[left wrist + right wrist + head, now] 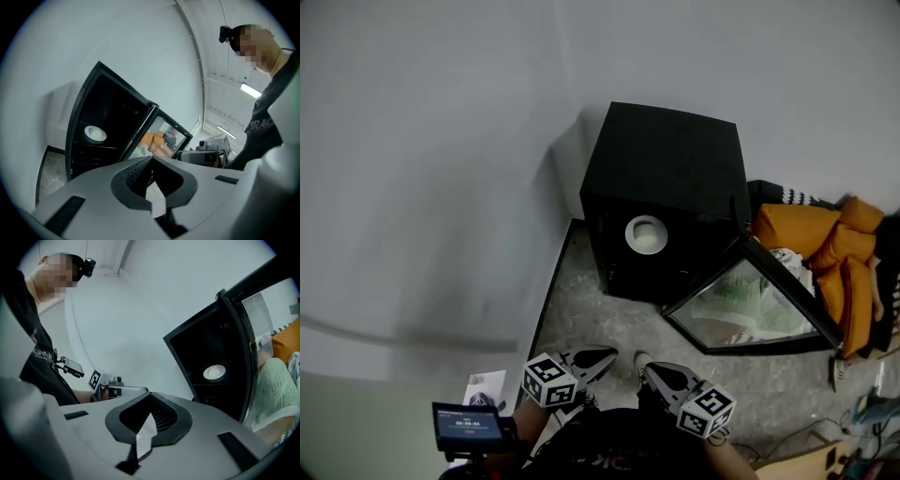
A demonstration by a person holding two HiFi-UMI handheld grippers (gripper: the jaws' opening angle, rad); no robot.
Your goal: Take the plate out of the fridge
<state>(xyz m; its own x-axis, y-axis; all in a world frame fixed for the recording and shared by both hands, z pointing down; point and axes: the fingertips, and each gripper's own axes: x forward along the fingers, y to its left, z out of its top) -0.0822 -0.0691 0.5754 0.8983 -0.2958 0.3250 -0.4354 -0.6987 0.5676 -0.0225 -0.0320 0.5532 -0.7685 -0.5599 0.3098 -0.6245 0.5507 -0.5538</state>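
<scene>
Both grippers are down low in front of me and well short of the fridge (666,159). My left gripper (602,357) is closed all the way, with the jaws pressed together and nothing between them. You can see that clearly in the left gripper view (151,159). It's the same with my right gripper (652,373). Its jaws meet at the tips and hold nothing, going by the right gripper view (150,397). The two grippers sit side by side, near each other but apart, and both point toward the fridge.

The fridge is a small black box on the speckled floor (600,319), tucked into the corner against a white wall. Its glass door (750,305) is swung wide open to the right. The plate (645,234) is white and round and sits on a shelf in the upper part of the fridge, nearer the side away from the door. It shows in both gripper views too (95,134) (214,372), and neither gripper is touching it.

There's a pile of orange cushions (806,230) to the right of the fridge, behind the open door. A little screen (469,427) sits next to my left arm.
</scene>
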